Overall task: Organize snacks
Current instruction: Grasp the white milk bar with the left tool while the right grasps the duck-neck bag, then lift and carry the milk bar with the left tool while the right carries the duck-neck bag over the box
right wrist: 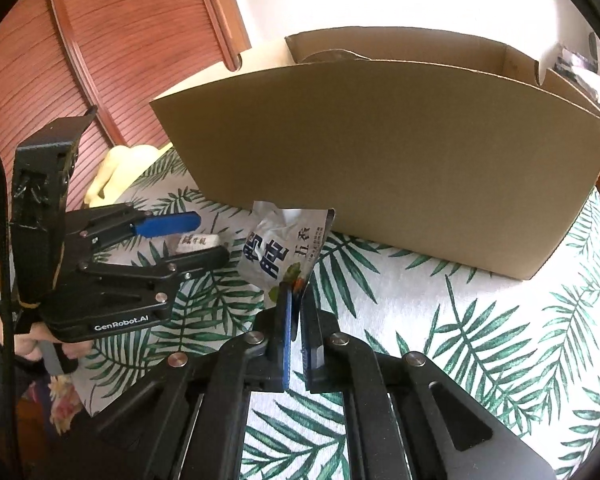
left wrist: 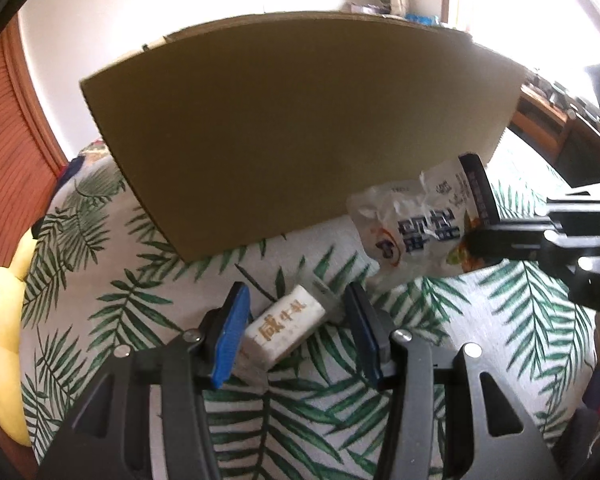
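Observation:
My left gripper [left wrist: 298, 306] is open around a small white wrapped snack bar [left wrist: 286, 326] that lies on the leaf-print tablecloth; the jaws stand apart from it on both sides. In the right wrist view the left gripper [right wrist: 210, 240] shows at the left with the bar [right wrist: 198, 241] between its fingers. My right gripper [right wrist: 295, 300] is shut on the lower edge of a white snack bag with blue lettering [right wrist: 278, 248], held just above the cloth. The bag [left wrist: 416, 224] and the right gripper [left wrist: 476, 240] show at the right of the left wrist view.
A large open cardboard box [right wrist: 380, 152] stands on the table right behind both snacks; it also shows in the left wrist view [left wrist: 292, 132]. A yellow soft toy [left wrist: 4, 332] lies at the table's left edge. A wooden cabinet [right wrist: 80, 40] is at the far left.

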A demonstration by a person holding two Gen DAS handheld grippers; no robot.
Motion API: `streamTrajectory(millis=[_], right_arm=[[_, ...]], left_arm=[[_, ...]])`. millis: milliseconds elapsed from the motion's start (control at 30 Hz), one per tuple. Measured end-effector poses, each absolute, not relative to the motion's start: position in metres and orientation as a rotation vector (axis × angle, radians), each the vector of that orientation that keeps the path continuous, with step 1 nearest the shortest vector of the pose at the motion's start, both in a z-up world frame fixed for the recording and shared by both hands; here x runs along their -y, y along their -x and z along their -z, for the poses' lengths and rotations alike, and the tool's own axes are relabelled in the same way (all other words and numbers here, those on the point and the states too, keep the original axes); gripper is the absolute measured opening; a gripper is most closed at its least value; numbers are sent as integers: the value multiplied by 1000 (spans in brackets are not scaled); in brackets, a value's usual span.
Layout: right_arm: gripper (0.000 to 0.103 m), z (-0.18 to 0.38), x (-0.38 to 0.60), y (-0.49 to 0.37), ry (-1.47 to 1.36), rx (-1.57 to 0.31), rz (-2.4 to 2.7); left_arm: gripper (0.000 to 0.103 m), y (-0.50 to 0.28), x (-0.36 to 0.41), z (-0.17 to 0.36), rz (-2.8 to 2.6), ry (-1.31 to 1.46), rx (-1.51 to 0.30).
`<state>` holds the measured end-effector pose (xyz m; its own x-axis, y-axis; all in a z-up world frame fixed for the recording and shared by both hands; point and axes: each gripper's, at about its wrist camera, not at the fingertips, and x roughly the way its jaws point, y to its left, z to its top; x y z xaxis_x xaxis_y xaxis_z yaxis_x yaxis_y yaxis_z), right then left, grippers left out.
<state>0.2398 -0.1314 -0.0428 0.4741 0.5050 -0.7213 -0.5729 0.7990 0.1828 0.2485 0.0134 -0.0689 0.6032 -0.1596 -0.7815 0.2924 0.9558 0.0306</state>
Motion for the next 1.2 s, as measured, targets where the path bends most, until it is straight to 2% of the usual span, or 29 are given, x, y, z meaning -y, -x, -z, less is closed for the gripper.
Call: streamTrajectory(millis=[267,300,333,367,1200], right_arm=[[1,45,132,-240,90,-853,-652],[1,45,132,-240,88,-853,-653],[1,45,133,-238,85,-851,-653],[1,44,134,-237,85,-848,-654],[0,7,131,-210,155,-748,-657]], left_arm=[[48,-234,-7,70,311,-210,-902],[44,-233,-7,70,314,-210,-900],[30,-232,-7,70,315,-209,-899],[20,-230,-7,69,318,-211,-898],[20,-207,-3,23,318,-166,-797]])
